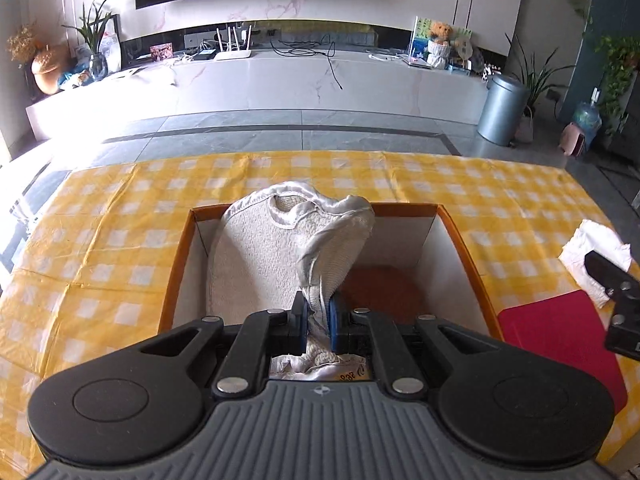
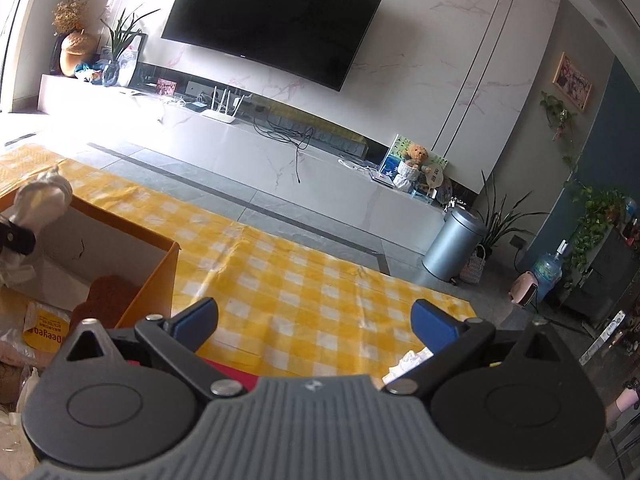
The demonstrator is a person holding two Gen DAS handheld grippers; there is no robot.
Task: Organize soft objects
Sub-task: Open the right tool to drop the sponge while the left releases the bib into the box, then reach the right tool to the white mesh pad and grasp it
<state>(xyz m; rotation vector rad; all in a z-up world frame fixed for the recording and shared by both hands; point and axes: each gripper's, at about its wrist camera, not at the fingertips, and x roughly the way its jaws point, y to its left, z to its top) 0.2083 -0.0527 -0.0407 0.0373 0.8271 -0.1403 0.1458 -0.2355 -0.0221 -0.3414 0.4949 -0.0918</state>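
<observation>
One limp, light slipper (image 1: 280, 248) droops over the box (image 1: 452, 232); left gripper (image 1: 317, 320) pinches its satin edge, which looks slippery; right gripper (image 2: 314, 326) gapes empty

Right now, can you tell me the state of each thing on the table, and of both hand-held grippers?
left hand-held gripper: shut on the white towel.
white towel: pinched at one edge, hanging into the box.
cardboard box: open at the top, a brown item on its floor.
right hand-held gripper: open, holding nothing.
red cloth: lying flat beside the box.
white crumpled cloth: loose on the tablecloth.
</observation>
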